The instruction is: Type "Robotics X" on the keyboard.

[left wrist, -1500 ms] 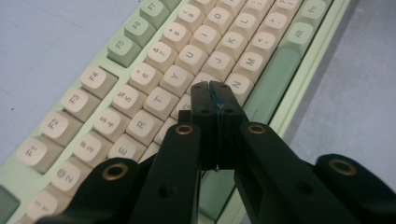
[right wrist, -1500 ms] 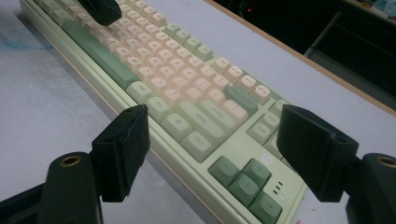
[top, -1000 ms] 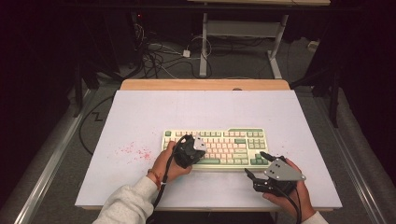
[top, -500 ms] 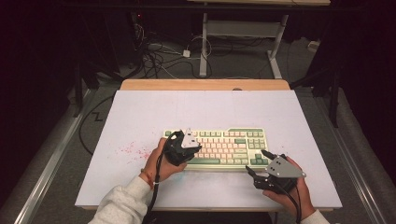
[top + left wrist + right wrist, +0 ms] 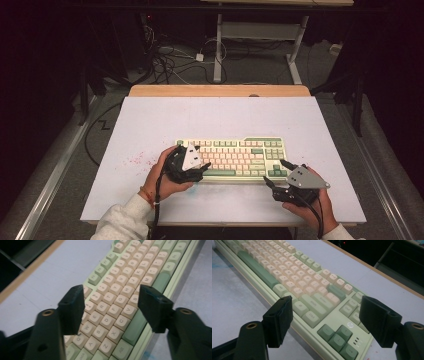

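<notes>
**A:** High view: a person works a cream-and-green keyboard (image 5: 235,159) lying on a white surface (image 5: 150,120), its long axis running left to right across the table. Which claw is on it?

**B:** The left claw (image 5: 196,170) hangs over the keyboard's left end, above the letter keys. The right claw (image 5: 276,172) sits just off the front right corner, pointing in toward the arrow keys. The left is the nearer one.

**A:** Left gripper view?

**B:** The jaws have just been opening and now stand wide, nothing between the pads (image 5: 72,307). The letter rows (image 5: 117,300) run away diagonally straight ahead and below, with the green space bar (image 5: 136,326) toward the right jaw.

**A:** And the right gripper view?

**B:** Jaws wide there too, empty. The keyboard's right end lies directly in front, arrow keys (image 5: 338,336) between the two pads (image 5: 279,320), long axis stretching off to the upper left.

**A:** So the coming move?

**B:** Likely the left claw's: the keys sit directly beneath it.
</notes>
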The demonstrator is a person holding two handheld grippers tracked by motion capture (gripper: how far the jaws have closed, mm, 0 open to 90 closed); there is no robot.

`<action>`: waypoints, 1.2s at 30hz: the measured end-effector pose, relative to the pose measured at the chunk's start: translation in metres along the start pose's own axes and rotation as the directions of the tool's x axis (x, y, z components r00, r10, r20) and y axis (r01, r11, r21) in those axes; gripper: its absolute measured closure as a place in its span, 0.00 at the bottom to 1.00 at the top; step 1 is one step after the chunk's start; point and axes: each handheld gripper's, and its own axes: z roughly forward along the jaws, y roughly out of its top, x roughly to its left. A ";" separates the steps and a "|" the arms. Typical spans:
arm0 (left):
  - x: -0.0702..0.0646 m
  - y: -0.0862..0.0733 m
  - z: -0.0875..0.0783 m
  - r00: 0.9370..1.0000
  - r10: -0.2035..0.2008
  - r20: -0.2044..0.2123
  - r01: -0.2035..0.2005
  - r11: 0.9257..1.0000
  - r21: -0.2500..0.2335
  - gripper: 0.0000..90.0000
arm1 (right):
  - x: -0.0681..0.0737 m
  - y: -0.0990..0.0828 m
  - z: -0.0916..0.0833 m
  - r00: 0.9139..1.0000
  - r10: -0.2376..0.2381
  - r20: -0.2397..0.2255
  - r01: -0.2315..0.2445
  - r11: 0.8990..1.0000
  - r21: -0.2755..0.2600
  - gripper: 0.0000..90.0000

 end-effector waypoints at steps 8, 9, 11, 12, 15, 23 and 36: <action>0.004 -0.022 -0.014 0.999 -0.019 -0.032 0.018 0.999 -0.046 0.22 | -0.001 0.001 0.002 1.000 0.005 -0.007 -0.005 1.000 0.008 0.31; 0.004 -0.026 -0.016 0.999 -0.026 -0.042 0.024 0.998 -0.051 0.21 | -0.001 0.001 0.003 1.000 0.008 -0.012 -0.008 1.000 0.013 0.32; 0.005 -0.032 -0.022 0.998 -0.026 -0.052 0.024 0.999 -0.045 0.20 | -0.002 0.000 0.004 0.999 0.014 -0.030 -0.014 1.000 0.019 0.34; 0.006 -0.036 -0.025 0.998 -0.037 -0.056 0.034 0.998 -0.057 0.19 | -0.002 0.000 0.004 0.999 0.021 -0.034 -0.020 1.000 0.022 0.34; 0.007 -0.047 -0.032 0.996 -0.061 -0.071 0.057 0.997 -0.060 0.19 | -0.003 0.001 0.005 0.999 0.022 -0.048 -0.021 1.000 0.022 0.35; 0.007 -0.076 -0.042 0.991 -0.098 -0.090 0.097 0.995 -0.015 0.19 | -0.006 0.003 0.004 0.997 0.033 -0.063 -0.032 0.999 0.020 0.35; 0.004 -0.096 -0.054 0.983 -0.158 -0.088 0.160 0.987 0.007 0.19 | -0.015 0.027 0.022 0.988 0.049 -0.146 -0.041 0.997 0.059 0.75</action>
